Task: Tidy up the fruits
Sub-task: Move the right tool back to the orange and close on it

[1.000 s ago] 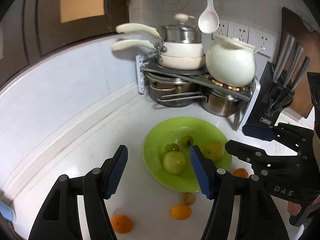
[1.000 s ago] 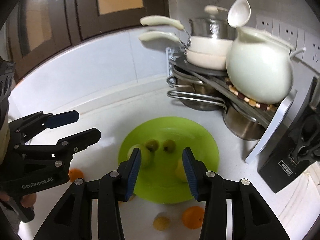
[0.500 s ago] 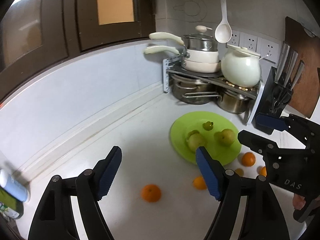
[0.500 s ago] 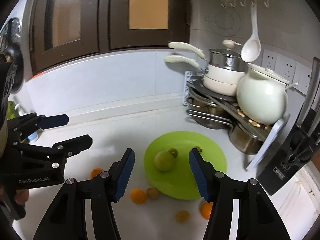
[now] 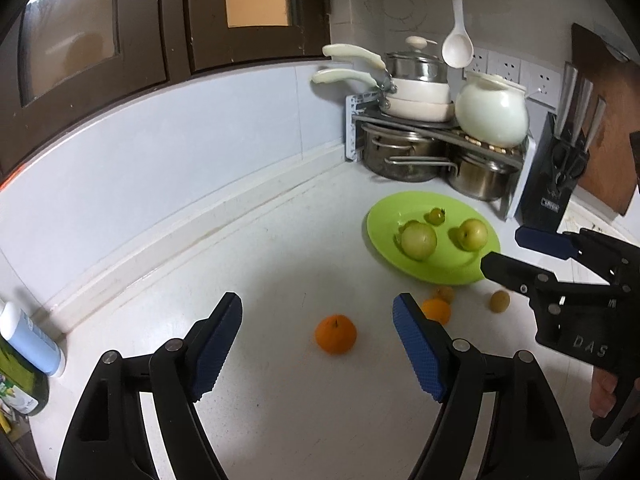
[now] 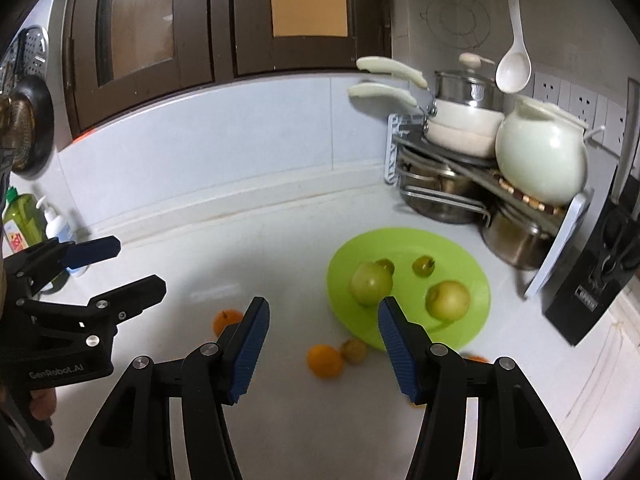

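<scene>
A green plate [image 5: 380,220] [image 6: 476,272] on the white counter holds two yellow-green apples [image 5: 418,239] [image 6: 447,299] and small green fruits [image 5: 436,216]. Loose oranges [image 5: 335,334] [image 6: 324,361] and small yellowish fruits [image 5: 499,301] [image 6: 353,351] lie on the counter in front of the plate. My left gripper [image 5: 318,344] is open and empty, above the counter, with an orange just ahead between its fingers. My right gripper [image 6: 320,340] is open and empty, back from the plate's near edge.
A pot rack [image 5: 420,136] with pans, steel pots and a white jar [image 5: 492,112] stands in the corner. A black knife block [image 5: 556,176] is at the right. Bottles [image 6: 24,220] stand at the far left by the wall.
Both grippers have pulled back and up from the plate. The plate now looks smaller and farther, and more loose fruit on the counter has come into view.
</scene>
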